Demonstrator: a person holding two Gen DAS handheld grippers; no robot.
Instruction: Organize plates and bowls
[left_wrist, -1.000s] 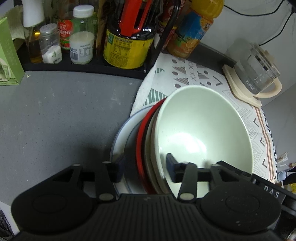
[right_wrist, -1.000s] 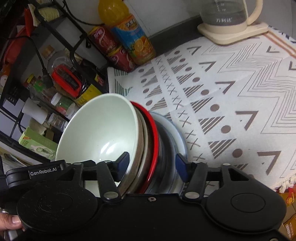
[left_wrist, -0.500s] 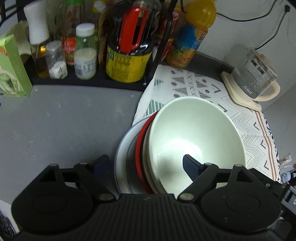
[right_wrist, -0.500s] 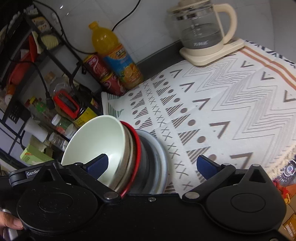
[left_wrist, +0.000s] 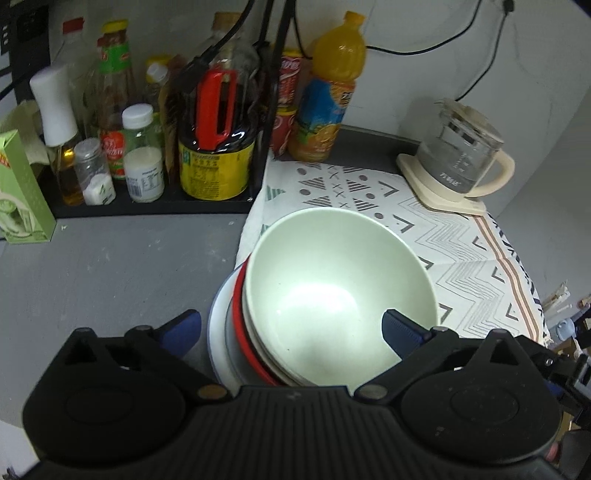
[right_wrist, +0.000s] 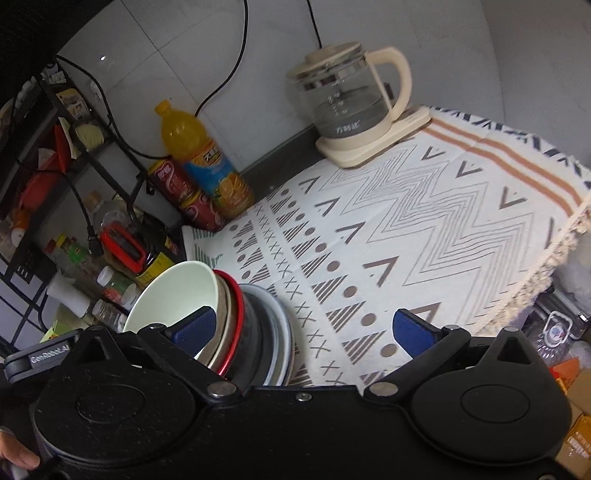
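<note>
Bottles (left_wrist: 144, 155) at the back left, then the stack w/ pale bowl (left_wrist: 340, 291) on top, half on the patterned cloth (left_wrist: 461, 251), left gripper (left_wrist: 291, 330) still opening around it w/o touching, right gripper (right_wrist: 303, 328) wide apart, kettle (left_wrist: 458, 162) far right.

left black two-finger gripper (left_wrist: 291, 328): angled downward, blue-padded jaws opening wide, pads pressing on nothing | right black two-finger gripper (right_wrist: 301, 326): tilted down, blue-padded jaws spread wide, gripping nothing | fingertip of a hand (right_wrist: 18, 456) at its lower left edge
</note>
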